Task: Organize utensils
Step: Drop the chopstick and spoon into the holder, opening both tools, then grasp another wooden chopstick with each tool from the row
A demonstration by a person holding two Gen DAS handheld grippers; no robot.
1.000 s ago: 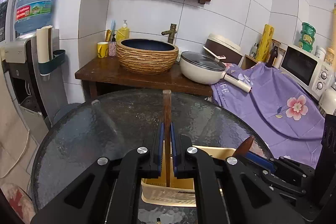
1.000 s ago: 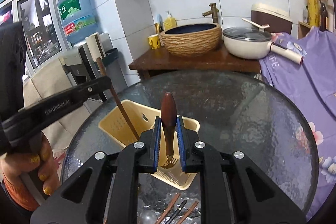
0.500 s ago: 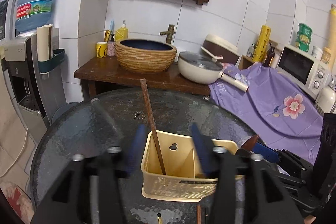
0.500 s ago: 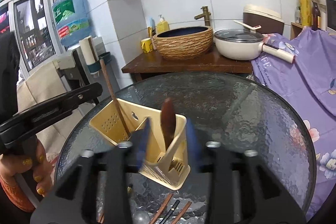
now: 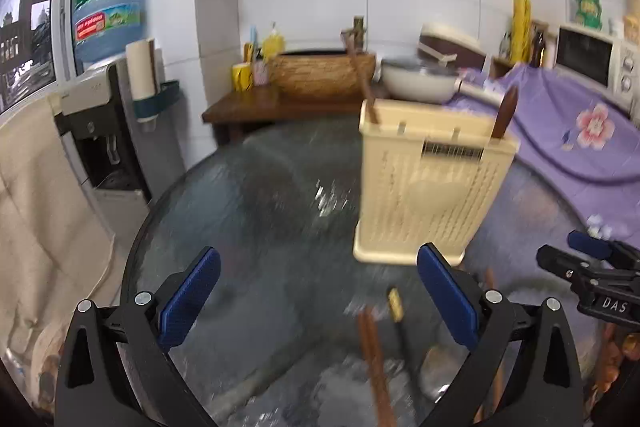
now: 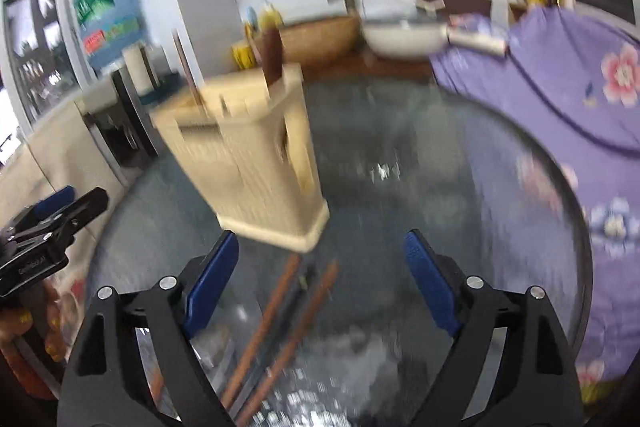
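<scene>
A cream utensil holder (image 5: 430, 183) (image 6: 248, 155) stands on the round glass table (image 5: 248, 211). A thin wooden chopstick (image 5: 362, 75) (image 6: 186, 67) and a brown wooden handle (image 5: 505, 111) (image 6: 273, 53) stick out of it. Several loose chopsticks (image 5: 374, 359) (image 6: 276, 327) lie on the glass in front of it. My left gripper (image 5: 318, 301) hovers low over the table, its jaws opening wide with nothing between them. My right gripper (image 6: 318, 281) hangs over the loose chopsticks, jaws opening, pads touching nothing. Both views are blurred by motion.
A wooden side table with a woven basin (image 5: 324, 77) and a white pan (image 5: 418, 83) stands behind. A water dispenser (image 5: 108, 99) is at the left, a purple flowered cloth (image 5: 576, 135) and microwave (image 5: 592, 57) at the right. A hand (image 6: 24, 331) holds the left gripper.
Both grippers let go of what they held: the chopstick and the brown-handled utensil now stand in the holder. Both jaws spread wide, and the grippers pulled back and sank toward the table.
</scene>
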